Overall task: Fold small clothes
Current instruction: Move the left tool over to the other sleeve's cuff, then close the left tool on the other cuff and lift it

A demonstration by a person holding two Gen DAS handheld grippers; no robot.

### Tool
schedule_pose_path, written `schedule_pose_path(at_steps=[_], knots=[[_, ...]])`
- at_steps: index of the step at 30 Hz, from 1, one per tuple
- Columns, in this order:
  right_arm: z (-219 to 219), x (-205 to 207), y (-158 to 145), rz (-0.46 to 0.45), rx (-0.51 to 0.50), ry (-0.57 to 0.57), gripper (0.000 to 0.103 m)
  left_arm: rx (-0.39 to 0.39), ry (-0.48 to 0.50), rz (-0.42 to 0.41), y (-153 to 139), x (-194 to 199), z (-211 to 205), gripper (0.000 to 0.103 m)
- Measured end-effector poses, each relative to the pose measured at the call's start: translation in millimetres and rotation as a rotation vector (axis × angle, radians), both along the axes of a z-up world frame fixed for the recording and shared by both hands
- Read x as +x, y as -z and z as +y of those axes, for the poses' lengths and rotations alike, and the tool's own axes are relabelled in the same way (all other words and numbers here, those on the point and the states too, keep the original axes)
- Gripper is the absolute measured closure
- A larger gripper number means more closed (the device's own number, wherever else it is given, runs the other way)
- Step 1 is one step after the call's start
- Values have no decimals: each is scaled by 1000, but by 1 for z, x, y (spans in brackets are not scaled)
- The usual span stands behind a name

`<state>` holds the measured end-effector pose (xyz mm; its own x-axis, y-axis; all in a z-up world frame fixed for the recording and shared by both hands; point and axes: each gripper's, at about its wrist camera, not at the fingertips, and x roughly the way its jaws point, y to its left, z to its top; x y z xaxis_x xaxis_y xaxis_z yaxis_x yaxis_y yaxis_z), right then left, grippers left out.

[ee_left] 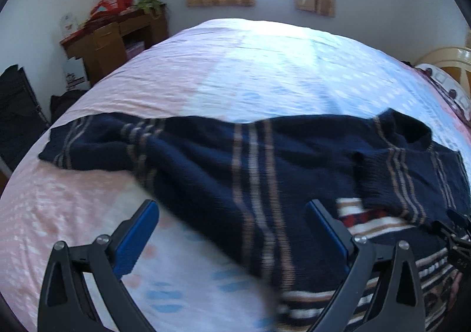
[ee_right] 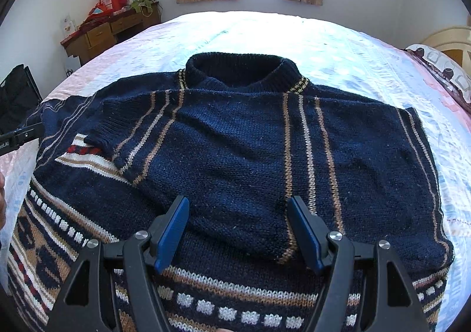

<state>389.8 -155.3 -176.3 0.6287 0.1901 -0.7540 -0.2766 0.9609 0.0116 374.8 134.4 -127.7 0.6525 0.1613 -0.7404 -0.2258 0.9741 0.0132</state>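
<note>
A navy knit sweater (ee_right: 241,149) with tan and white stripes lies flat on the bed, collar (ee_right: 244,70) toward the window. Its right sleeve is folded across the chest, with the cuff (ee_right: 101,138) at the left. The left sleeve (ee_left: 97,141) stretches out sideways to the left. My right gripper (ee_right: 238,211) is open and empty, just above the sweater's lower chest. My left gripper (ee_left: 232,214) is open and empty, over the left side of the sweater near the sleeve. The left gripper's tip also shows in the right wrist view (ee_right: 20,138).
The bed (ee_left: 235,73) has a pink and light blue sheet. A wooden desk (ee_left: 114,41) with red bags stands at the back left. A black rack (ee_left: 17,114) is at the left. A pillow (ee_right: 441,67) and cream chair (ee_right: 447,38) are at the right.
</note>
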Motion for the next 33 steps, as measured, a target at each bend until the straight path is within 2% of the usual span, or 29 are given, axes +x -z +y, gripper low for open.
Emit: schedule_pose_path(at_steps=[7, 11, 16, 18, 21, 23, 25, 28, 32, 33], knots=[[-1, 0, 0, -2, 12, -1, 32, 49, -124, 22, 9, -10, 63, 1], [-2, -1, 0, -4, 23, -1, 32, 102, -220, 45, 10, -16, 120, 2], [0, -1, 0, -7, 13, -1, 31, 83, -395, 25, 3, -18, 201, 7], [0, -2, 0, -8, 11, 0, 31, 35, -460, 6, 2, -17, 232, 18], [0, -2, 0, -8, 10, -1, 31, -116, -525, -17, 9, -16, 269, 34], [0, -2, 1, -9, 10, -1, 31, -208, -535, -27, 16, -11, 281, 39], [0, -2, 0, -8, 11, -1, 31, -254, -540, -38, 21, -4, 286, 42], [0, -2, 1, -9, 10, 0, 31, -247, -528, -46, 24, 11, 281, 43], [0, -2, 1, -9, 10, 0, 31, -237, -501, -48, 28, 30, 282, 67], [0, -2, 1, -9, 11, 0, 31, -229, -491, -44, 28, 32, 281, 84]])
